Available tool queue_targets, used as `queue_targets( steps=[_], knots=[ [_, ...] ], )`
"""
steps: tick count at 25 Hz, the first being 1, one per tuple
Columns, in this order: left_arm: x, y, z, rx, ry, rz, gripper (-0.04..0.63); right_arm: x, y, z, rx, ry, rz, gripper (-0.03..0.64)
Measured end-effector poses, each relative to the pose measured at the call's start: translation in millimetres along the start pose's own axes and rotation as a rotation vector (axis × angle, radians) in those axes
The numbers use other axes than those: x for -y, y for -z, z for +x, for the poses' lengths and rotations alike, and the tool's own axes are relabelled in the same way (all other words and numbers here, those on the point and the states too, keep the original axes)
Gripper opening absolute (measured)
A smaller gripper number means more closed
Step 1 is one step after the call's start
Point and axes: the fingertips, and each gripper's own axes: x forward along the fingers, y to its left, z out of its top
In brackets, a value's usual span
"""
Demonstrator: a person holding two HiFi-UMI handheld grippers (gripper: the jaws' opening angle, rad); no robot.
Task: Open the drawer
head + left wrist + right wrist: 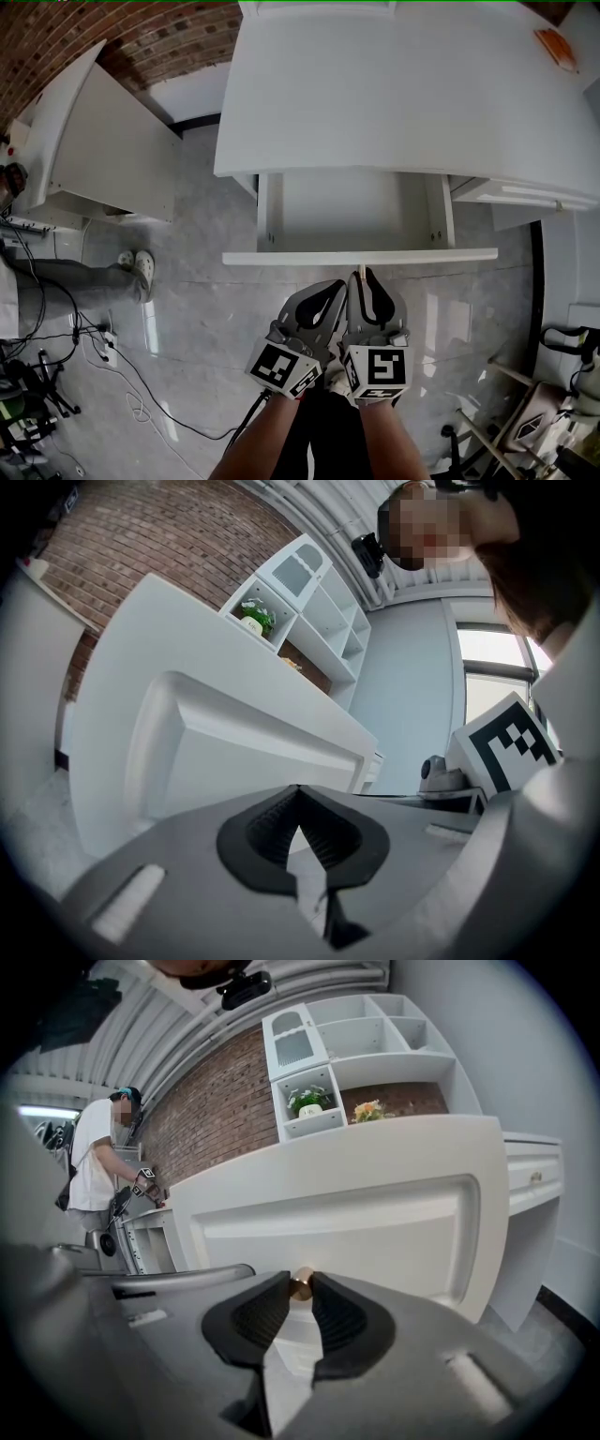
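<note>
The white drawer [361, 211] under the white desk [394, 94] stands pulled out, and its inside looks bare. Its front panel [361, 255] faces me. My right gripper [364, 274] is shut on the small brass knob [302, 1284] in the middle of the drawer front [375, 1232], and the knob shows between the two black pads. My left gripper [337, 284] sits right beside it on the left, short of the panel. Its jaws meet at the tips [298, 789] with nothing between them. The drawer front [244, 761] fills the left gripper view.
A second white desk [103, 150] stands at the left before a brick wall. A person [98, 1171] stands there, their shoes [141, 267] on the grey floor, near cables [103, 347]. A closed drawer [525, 192] sits to the right. Shelves hold a plant [309, 1101].
</note>
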Motion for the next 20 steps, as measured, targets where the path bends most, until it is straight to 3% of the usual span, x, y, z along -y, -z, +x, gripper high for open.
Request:
queue_targets(
  steps=[20],
  knots=[
    [30.9,15.7,-37.2,0.019,-0.042,0.0,-0.009,-15.4,19.5,-48.7,-0.008,-0.047,-0.02,0.074]
  ],
)
